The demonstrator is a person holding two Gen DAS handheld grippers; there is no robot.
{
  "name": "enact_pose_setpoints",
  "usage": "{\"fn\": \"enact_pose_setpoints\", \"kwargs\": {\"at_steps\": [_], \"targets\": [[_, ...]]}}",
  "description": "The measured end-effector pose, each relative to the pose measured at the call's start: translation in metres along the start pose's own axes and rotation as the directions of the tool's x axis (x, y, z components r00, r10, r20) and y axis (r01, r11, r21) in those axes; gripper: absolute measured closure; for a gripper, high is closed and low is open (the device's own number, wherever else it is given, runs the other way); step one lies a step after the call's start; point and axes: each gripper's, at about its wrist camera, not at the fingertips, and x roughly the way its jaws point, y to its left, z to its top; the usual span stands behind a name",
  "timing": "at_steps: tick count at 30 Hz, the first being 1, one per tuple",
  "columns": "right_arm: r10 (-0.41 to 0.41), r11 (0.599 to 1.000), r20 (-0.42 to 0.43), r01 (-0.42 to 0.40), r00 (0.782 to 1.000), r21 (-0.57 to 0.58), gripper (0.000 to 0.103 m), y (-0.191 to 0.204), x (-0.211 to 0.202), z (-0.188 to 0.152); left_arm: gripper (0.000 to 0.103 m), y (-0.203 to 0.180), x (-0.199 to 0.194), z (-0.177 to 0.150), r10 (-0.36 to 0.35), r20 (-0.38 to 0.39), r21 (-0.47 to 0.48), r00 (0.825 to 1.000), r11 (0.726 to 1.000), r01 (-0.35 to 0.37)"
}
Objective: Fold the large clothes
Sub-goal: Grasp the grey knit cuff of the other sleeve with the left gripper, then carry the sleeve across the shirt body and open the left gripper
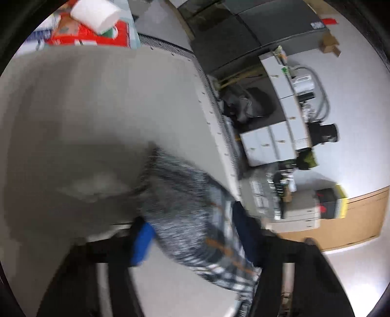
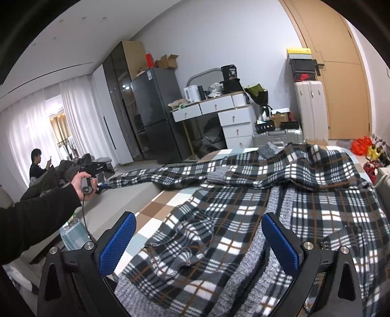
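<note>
A large black, white and brown plaid jacket (image 2: 243,209) with grey knit lining lies spread over the checked bedsheet (image 2: 158,207). One long sleeve (image 2: 151,174) stretches left toward the bed's edge. A hand holds my left gripper (image 2: 100,186) at that sleeve's end. In the blurred left wrist view the grey cuff and plaid sleeve (image 1: 185,212) sit between the blue pad (image 1: 142,243) and the dark opposite finger, with my left gripper (image 1: 199,241) shut on the cloth. My right gripper (image 2: 199,243) hangs open just above the jacket's near hem, nothing between its blue pads (image 2: 119,241).
A person (image 2: 36,165) sits at the far left beside a heap of dark clothes. Beyond the bed stand a dark fridge (image 2: 156,114), a white drawer desk (image 2: 219,112), suitcases (image 2: 309,109) and a wooden door (image 2: 341,85). A paper roll (image 1: 95,12) lies on red packs.
</note>
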Motion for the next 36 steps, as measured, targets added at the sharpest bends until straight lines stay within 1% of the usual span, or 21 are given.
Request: {"fn": "enact_pose_setpoints", "kwargs": {"at_steps": [1, 2, 3, 5, 6, 9, 11, 13, 15, 17, 19, 22, 23, 25, 27, 29, 30, 33, 34, 36], "targets": [[0.001, 1.000, -0.002, -0.001, 1.000, -0.004, 0.000, 0.001, 0.000, 0.000, 0.078, 0.001, 0.002, 0.001, 0.026, -0.002, 0.014, 1.000, 1.000, -0.026], [0.005, 1.000, -0.003, -0.005, 1.000, -0.009, 0.000, 0.002, 0.000, 0.000, 0.089, 0.004, 0.003, 0.001, 0.028, -0.005, 0.015, 1.000, 0.999, -0.028], [0.005, 1.000, -0.003, -0.005, 1.000, -0.014, 0.000, 0.002, -0.001, -0.001, 0.097, 0.010, 0.004, 0.002, 0.026, -0.009, 0.001, 1.000, 1.000, -0.026], [0.003, 1.000, -0.001, -0.003, 1.000, -0.023, 0.000, 0.004, -0.001, -0.001, 0.097, 0.018, 0.004, 0.003, 0.000, -0.008, -0.027, 1.000, 1.000, 0.000], [0.004, 1.000, -0.001, -0.005, 1.000, -0.028, 0.000, 0.005, -0.002, -0.001, 0.098, 0.018, 0.003, 0.003, 0.004, -0.001, -0.022, 1.000, 1.000, -0.004], [0.006, 0.999, 0.003, -0.006, 1.000, -0.038, 0.000, 0.007, -0.003, -0.001, 0.098, 0.004, -0.009, 0.000, 0.012, 0.062, 0.032, 0.998, 0.999, -0.014], [0.003, 0.999, 0.007, -0.003, 1.000, -0.042, 0.000, 0.008, -0.004, 0.000, 0.098, -0.007, -0.019, 0.000, -0.014, 0.100, 0.057, 0.995, 0.998, 0.009], [0.008, 0.999, 0.012, -0.007, 1.000, -0.042, 0.000, 0.008, -0.005, 0.000, 0.099, -0.025, -0.035, 0.001, -0.028, 0.161, 0.104, 0.987, 0.994, 0.011], [0.009, 0.999, 0.015, -0.008, 1.000, -0.041, 0.000, 0.007, -0.006, 0.001, 0.099, -0.047, -0.050, 0.000, -0.072, 0.200, 0.168, 0.977, 0.985, 0.038], [0.014, 0.999, 0.018, -0.014, 1.000, -0.039, 0.000, 0.007, -0.007, 0.002, 0.099, -0.070, -0.065, -0.005, -0.123, 0.223, 0.226, 0.967, 0.971, 0.071], [0.018, 0.999, 0.023, -0.017, 1.000, -0.036, 0.000, 0.007, -0.010, 0.002, 0.099, -0.100, -0.081, -0.015, -0.161, 0.241, 0.293, 0.957, 0.952, 0.087], [0.022, 0.999, 0.034, -0.020, 0.999, -0.039, 0.000, 0.006, -0.014, 0.003, 0.099, -0.137, -0.099, -0.029, -0.225, 0.238, 0.370, 0.945, 0.920, 0.126], [0.022, 0.999, 0.038, -0.020, 0.999, -0.040, 0.000, 0.005, -0.016, 0.003, 0.099, -0.153, -0.105, -0.036, -0.251, 0.222, 0.399, 0.942, 0.905, 0.147], [0.022, 0.999, 0.044, -0.020, 0.999, -0.040, 0.000, 0.004, -0.020, 0.003, 0.099, -0.183, -0.116, -0.050, -0.286, 0.215, 0.446, 0.934, 0.879, 0.166], [0.019, 0.999, 0.050, -0.017, 0.999, -0.037, 0.000, 0.002, -0.024, 0.004, 0.099, -0.204, -0.126, -0.064, -0.328, 0.185, 0.481, 0.926, 0.852, 0.206], [0.017, 0.999, 0.059, -0.015, 0.998, -0.028, 0.000, -0.002, -0.030, 0.005, 0.099, -0.232, -0.136, -0.083, -0.364, 0.149, 0.530, 0.919, 0.814, 0.237], [0.019, 1.000, 0.067, -0.018, 0.998, -0.020, 0.000, -0.004, -0.033, 0.006, 0.099, -0.248, -0.140, -0.097, -0.376, 0.130, 0.562, 0.917, 0.791, 0.244], [0.014, 1.000, 0.098, -0.015, 0.995, 0.008, 0.000, -0.013, -0.044, 0.008, 0.099, -0.284, -0.144, -0.133, -0.370, 0.083, 0.649, 0.925, 0.725, 0.231], [0.009, 1.000, 0.107, -0.011, 0.994, 0.021, 0.000, -0.017, -0.048, 0.008, 0.099, -0.300, -0.143, -0.150, -0.362, 0.065, 0.678, 0.930, 0.700, 0.225], [-0.011, 0.999, 0.116, 0.006, 0.993, 0.046, 0.000, -0.024, -0.053, 0.010, 0.099, -0.317, -0.139, -0.173, -0.365, 0.028, 0.707, 0.931, 0.666, 0.240]]}}
